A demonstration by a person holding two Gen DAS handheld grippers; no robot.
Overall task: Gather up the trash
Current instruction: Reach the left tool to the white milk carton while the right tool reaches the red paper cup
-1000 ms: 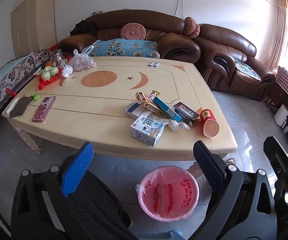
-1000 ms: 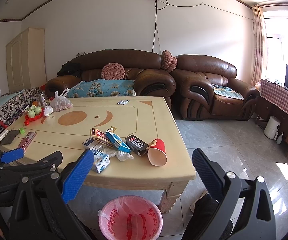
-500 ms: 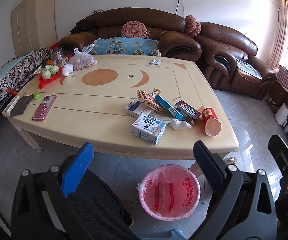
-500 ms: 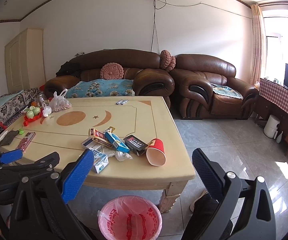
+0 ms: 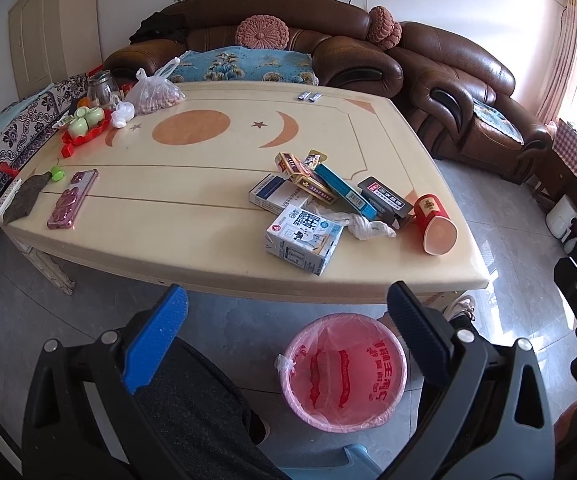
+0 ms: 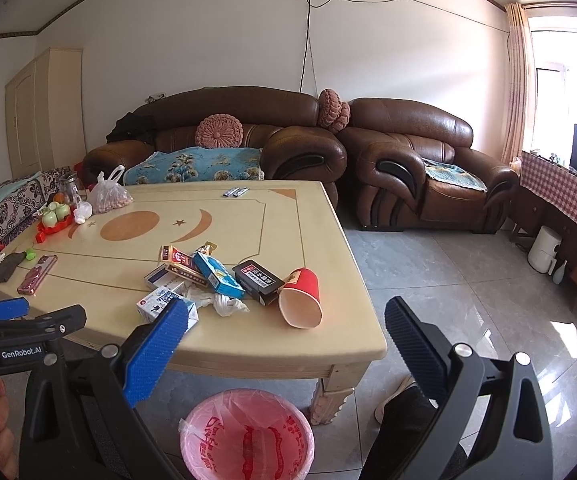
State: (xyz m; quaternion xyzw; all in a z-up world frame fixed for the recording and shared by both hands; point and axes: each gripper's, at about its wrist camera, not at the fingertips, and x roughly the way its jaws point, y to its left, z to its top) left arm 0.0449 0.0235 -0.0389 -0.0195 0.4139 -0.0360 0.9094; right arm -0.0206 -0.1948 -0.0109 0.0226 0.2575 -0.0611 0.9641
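Both tools gaping empty, left tool point(image 5: 286, 312), right tool point(image 6: 286, 326), milk carton point(image 5: 303, 238) beyond, bin point(image 5: 342, 368) below

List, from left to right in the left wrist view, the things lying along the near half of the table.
Grey cloth → pink phone → milk carton → crumpled white plastic → red paper cup, tipped on its side. The boxes piled behind the carton overlap, so they are left out.
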